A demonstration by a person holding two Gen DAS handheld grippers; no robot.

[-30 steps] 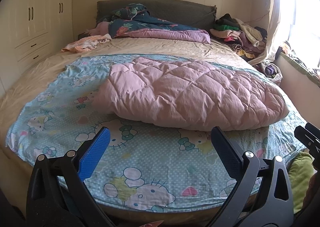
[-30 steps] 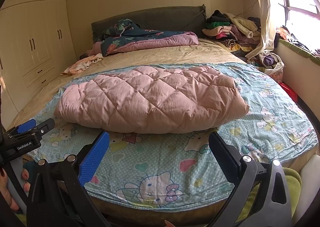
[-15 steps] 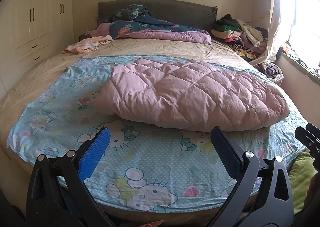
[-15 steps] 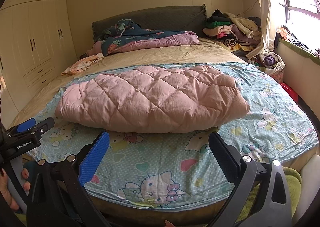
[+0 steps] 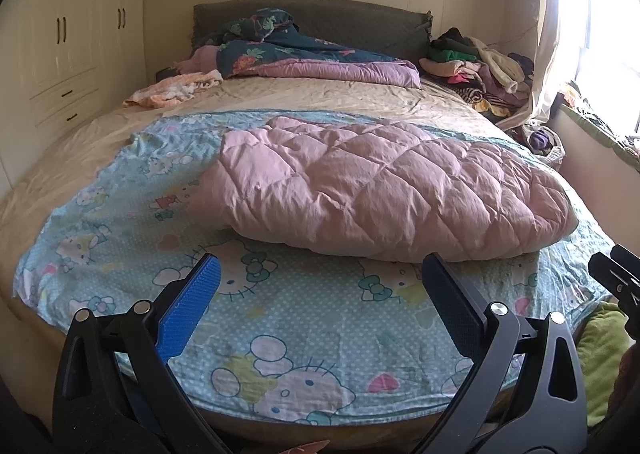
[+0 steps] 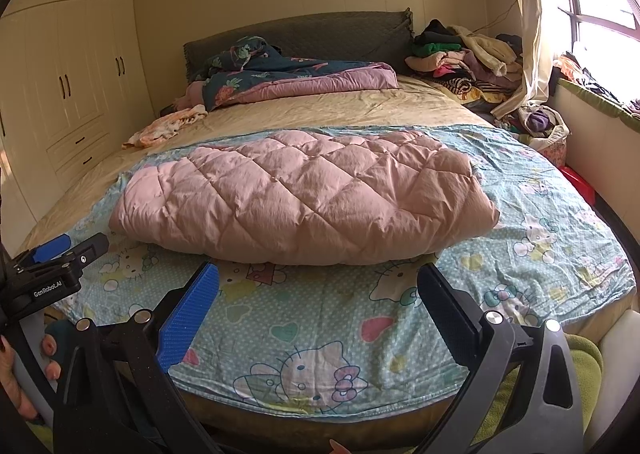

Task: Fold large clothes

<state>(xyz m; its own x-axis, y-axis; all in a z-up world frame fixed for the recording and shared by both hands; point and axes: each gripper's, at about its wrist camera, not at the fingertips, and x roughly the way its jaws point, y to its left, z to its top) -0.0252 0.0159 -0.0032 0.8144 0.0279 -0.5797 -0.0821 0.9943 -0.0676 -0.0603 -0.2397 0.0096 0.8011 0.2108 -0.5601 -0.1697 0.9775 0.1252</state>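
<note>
A pink quilted padded garment (image 5: 380, 190) (image 6: 304, 194) lies folded into a thick bundle on a light-blue cartoon-cat sheet (image 5: 280, 314) (image 6: 320, 334) spread over the foot of the bed. My left gripper (image 5: 320, 282) hovers open over the sheet, a short way in front of the bundle's near edge. My right gripper (image 6: 320, 286) is open too, just short of the same edge. Neither holds anything. The left gripper (image 6: 60, 250) shows at the left edge of the right wrist view, held by a hand (image 6: 24, 374).
A dark floral duvet with purple lining (image 5: 312, 58) lies by the grey headboard. A pile of clothes (image 5: 476, 62) sits at the bed's far right, an orange-white cloth (image 5: 172, 90) at far left. Wardrobes (image 6: 68, 90) line the left wall. A green cushion (image 5: 600, 354) is at right.
Both grippers have crept slightly forward toward the pink bundle and stayed open. The bundle and sheet have not moved.
</note>
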